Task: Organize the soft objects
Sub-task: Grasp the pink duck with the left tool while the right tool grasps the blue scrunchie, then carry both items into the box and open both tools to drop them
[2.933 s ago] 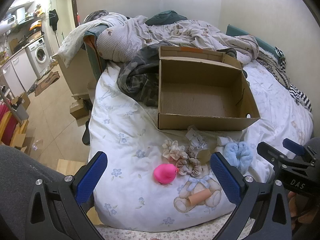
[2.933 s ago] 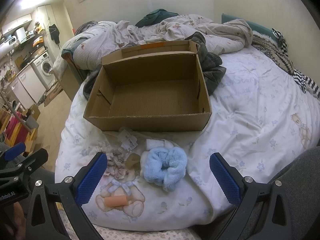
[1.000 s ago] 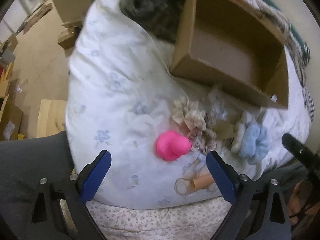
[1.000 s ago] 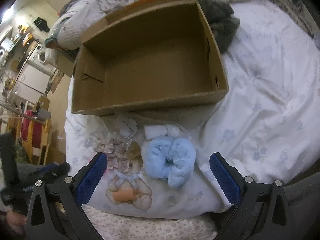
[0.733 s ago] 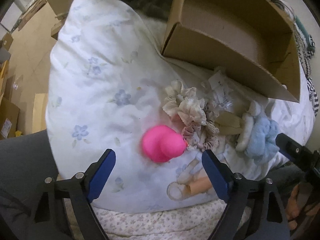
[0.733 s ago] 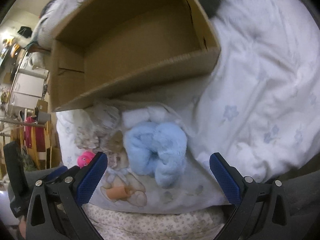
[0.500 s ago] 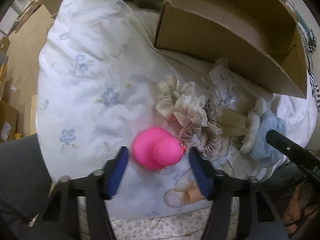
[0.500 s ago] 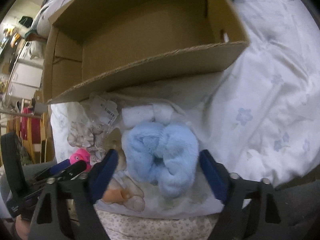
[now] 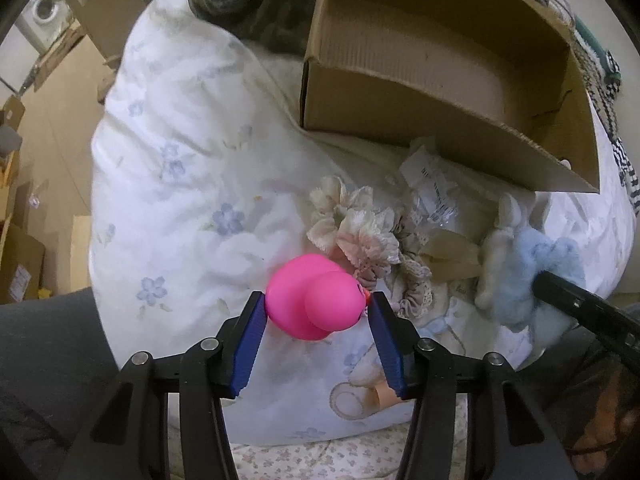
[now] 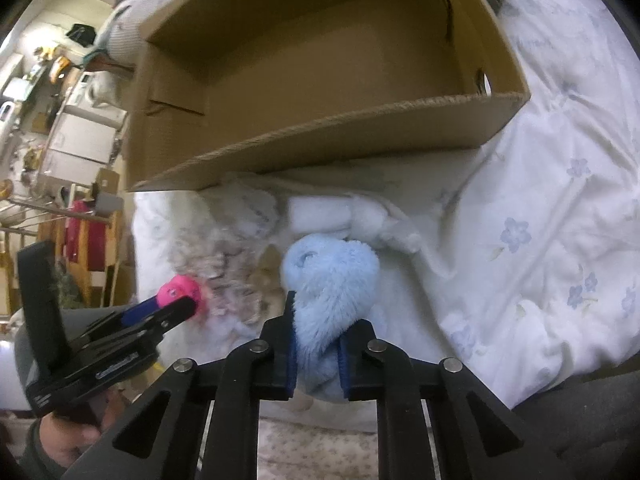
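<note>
My left gripper is shut on a pink rubber duck that rests on the white floral duvet. My right gripper is shut on a fluffy light-blue plush, which also shows in the left wrist view. The duck also shows in the right wrist view, between the left gripper's fingers. An open, empty cardboard box stands on the bed just beyond both; it also shows in the right wrist view.
Cream and beige scrunchies, a clear plastic packet and a white plush piece lie between the two grippers in front of the box. A dark garment lies behind the box. The bed edge and floor are to the left.
Both grippers moved down and forward to the bed. The left closed around the pink duck; the right closed around the blue plush. Half a second ago both were still open.
</note>
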### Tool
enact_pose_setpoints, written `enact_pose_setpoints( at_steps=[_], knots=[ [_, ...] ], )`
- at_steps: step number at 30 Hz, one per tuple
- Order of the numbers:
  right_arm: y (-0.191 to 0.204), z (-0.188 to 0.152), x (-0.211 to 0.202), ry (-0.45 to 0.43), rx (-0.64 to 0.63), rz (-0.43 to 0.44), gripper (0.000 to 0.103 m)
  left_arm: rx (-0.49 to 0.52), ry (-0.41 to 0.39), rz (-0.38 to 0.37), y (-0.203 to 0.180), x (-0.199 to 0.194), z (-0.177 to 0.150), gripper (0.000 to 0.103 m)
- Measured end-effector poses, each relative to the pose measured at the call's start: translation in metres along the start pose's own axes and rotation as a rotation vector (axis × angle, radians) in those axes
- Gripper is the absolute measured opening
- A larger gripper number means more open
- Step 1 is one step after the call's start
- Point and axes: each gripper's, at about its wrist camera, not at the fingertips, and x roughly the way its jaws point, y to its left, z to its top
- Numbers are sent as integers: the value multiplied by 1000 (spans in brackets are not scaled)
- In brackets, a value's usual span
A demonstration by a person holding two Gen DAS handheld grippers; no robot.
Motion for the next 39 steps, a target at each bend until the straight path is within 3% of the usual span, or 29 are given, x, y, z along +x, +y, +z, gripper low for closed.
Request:
enact_pose_setpoints(
  at_steps=[10, 15, 19, 25, 29, 35, 39],
  knots=[
    [17, 0, -61, -79, -50, 201, 13, 15, -90, 14, -4, -42, -4, 48],
    [18, 23, -103, -189, -55, 288, 13, 28, -190, -16, -11, -88, 18, 48],
    [19, 48, -122, -261, -62, 306, 13, 58, -242, -39, -28, -102, 43, 48],
    [17, 80, -121, -318, -64, 294, 13, 135, -297, -37, -53, -112, 82, 48],
    [10, 93, -102, -362, -72, 231, 13, 177, -303, -28, -66, -97, 104, 48],
    [-7, 101, -65, -344, -48, 204, 13, 192, -308, -9, -74, -62, 122, 48],
    [-9, 105, -55, -338, -69, 140, 13, 194, -300, -7, -76, -46, 129, 48]
  ],
)
